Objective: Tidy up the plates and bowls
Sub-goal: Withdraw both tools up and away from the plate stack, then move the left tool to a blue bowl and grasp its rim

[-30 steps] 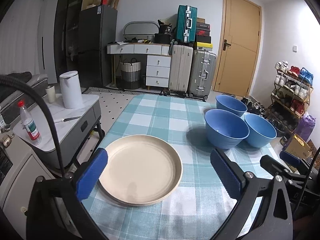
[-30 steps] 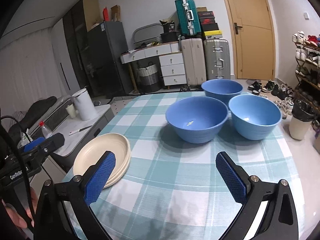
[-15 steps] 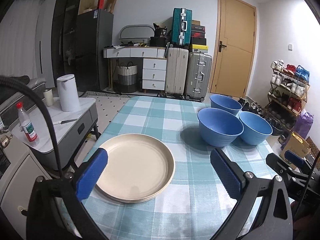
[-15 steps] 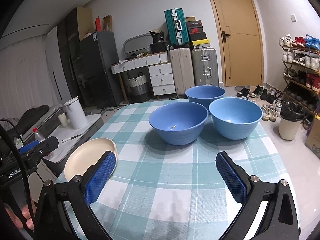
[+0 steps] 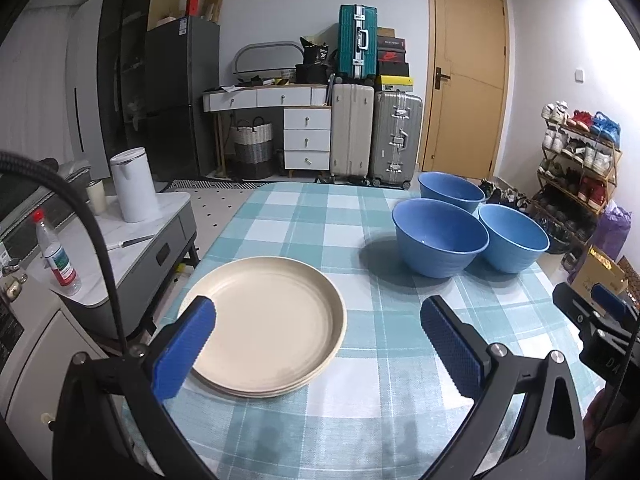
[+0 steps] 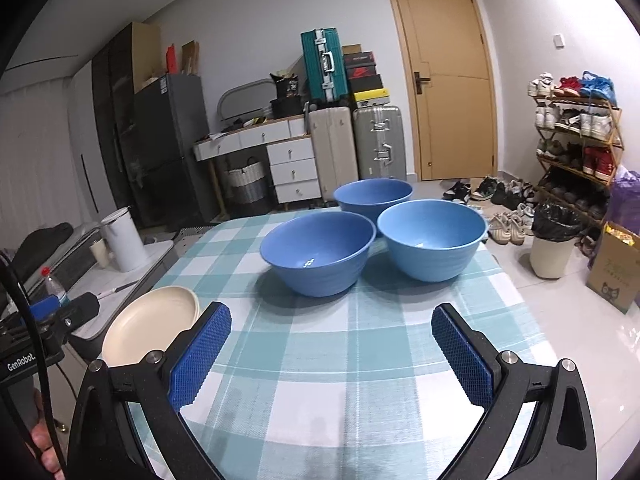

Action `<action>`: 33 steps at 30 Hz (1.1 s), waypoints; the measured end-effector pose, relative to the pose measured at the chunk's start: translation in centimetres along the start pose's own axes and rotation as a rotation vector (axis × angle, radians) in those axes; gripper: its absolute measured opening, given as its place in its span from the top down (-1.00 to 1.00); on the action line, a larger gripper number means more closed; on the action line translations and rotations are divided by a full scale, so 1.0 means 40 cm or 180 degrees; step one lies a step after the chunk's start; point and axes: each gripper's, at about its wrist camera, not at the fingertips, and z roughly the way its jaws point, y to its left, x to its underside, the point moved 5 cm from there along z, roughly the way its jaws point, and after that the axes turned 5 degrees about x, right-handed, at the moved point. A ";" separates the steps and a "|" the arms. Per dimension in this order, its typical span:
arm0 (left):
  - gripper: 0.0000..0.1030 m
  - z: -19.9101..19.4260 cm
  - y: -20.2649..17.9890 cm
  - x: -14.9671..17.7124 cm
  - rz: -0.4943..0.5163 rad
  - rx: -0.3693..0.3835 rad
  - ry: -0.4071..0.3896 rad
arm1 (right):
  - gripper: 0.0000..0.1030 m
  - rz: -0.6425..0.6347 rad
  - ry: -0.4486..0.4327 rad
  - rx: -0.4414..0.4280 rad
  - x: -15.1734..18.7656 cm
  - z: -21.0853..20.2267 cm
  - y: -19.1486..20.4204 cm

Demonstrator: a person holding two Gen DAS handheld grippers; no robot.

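Observation:
A stack of cream plates lies on the checked tablecloth at the near left; it also shows in the right wrist view. Three blue bowls stand apart from it at the far right: a near-left one, a right one and a far one. My left gripper is open and empty, above the table just in front of the plates. My right gripper is open and empty, short of the bowls.
A grey side table with a white kettle and a water bottle stands left of the table. A bin, a cardboard box and a shoe rack are to the right. Suitcases and drawers line the back wall.
Both grippers have drawn back and risen a little; plates and bowls look farther away. Nothing was taken hold of; both stay open.

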 end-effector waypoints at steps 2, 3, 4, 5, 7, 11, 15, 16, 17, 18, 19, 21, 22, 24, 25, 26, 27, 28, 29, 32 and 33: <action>-1.00 0.006 -0.011 0.003 0.0017 0.0018 0.0026 | -0.98 0.0001 -0.0004 0.0043 0.000 0.001 -0.008; -1.00 0.009 -0.016 0.005 0.0023 0.0026 0.0039 | -0.98 0.0003 -0.0006 0.0046 0.001 0.000 -0.013; -1.00 0.012 -0.023 0.006 0.0034 0.0033 0.0048 | -0.98 0.0005 0.0001 0.0051 0.002 0.000 -0.018; -1.00 0.015 -0.027 0.006 0.0043 0.0034 0.0049 | -0.98 0.0011 0.0005 0.0062 0.003 0.001 -0.023; -1.00 0.027 -0.040 0.005 0.0076 0.0035 0.0070 | -0.98 0.0030 0.0016 0.0062 0.005 0.002 -0.030; -1.00 0.061 -0.059 -0.006 0.0116 0.0051 0.0144 | -0.98 0.0047 0.0074 0.0014 0.008 0.015 -0.042; -1.00 0.117 -0.084 -0.036 0.0128 0.0162 0.0261 | -0.98 0.0081 0.0073 0.0076 0.012 0.034 -0.073; -1.00 0.131 -0.090 -0.045 0.0134 0.0170 0.0295 | -0.98 0.0091 0.0090 0.0084 0.015 0.041 -0.082; -1.00 0.153 -0.100 -0.058 0.0155 0.0199 0.0347 | -0.98 0.0103 0.0110 0.0093 0.018 0.051 -0.092; -1.00 0.173 -0.109 -0.072 0.0162 0.0221 0.0393 | -0.98 0.0112 0.0126 0.0106 0.021 0.060 -0.099; -1.00 0.188 -0.116 -0.084 0.0157 0.0221 0.0414 | -0.98 0.0117 0.0138 0.0118 0.024 0.066 -0.105; -1.00 0.232 -0.136 -0.116 0.0169 0.0257 0.0465 | -0.98 0.0122 0.0166 0.0137 0.029 0.084 -0.120; -1.00 0.257 -0.145 -0.129 0.0158 0.0272 0.0513 | -0.98 0.0121 0.0178 0.0146 0.032 0.093 -0.127; -1.00 0.314 -0.163 -0.148 0.0116 0.0357 0.0694 | -0.98 0.0127 0.0198 0.0166 0.034 0.109 -0.139; -1.00 0.342 -0.168 -0.156 0.0067 0.0345 0.0787 | -0.98 0.0140 0.0205 0.0173 0.035 0.117 -0.147; -1.00 0.369 -0.177 -0.163 0.0020 0.0375 0.0867 | -0.98 0.0153 0.0214 0.0174 0.036 0.123 -0.155; -1.00 0.402 -0.189 -0.167 0.0015 0.0440 0.0981 | -0.98 0.0167 0.0233 0.0171 0.038 0.132 -0.165; -1.00 0.426 -0.199 -0.168 0.0030 0.0423 0.1080 | -0.98 0.0175 0.0240 0.0174 0.039 0.138 -0.171; -1.00 0.458 -0.209 -0.170 0.0052 0.0361 0.1181 | -0.98 0.0185 0.0244 0.0183 0.040 0.143 -0.179; -1.00 0.524 -0.236 -0.173 0.0116 0.0344 0.1403 | -0.98 0.0244 0.0284 0.0154 0.042 0.165 -0.199; -1.00 0.549 -0.240 -0.178 0.0089 0.0322 0.1434 | -0.98 0.0278 0.0317 0.0098 0.040 0.175 -0.204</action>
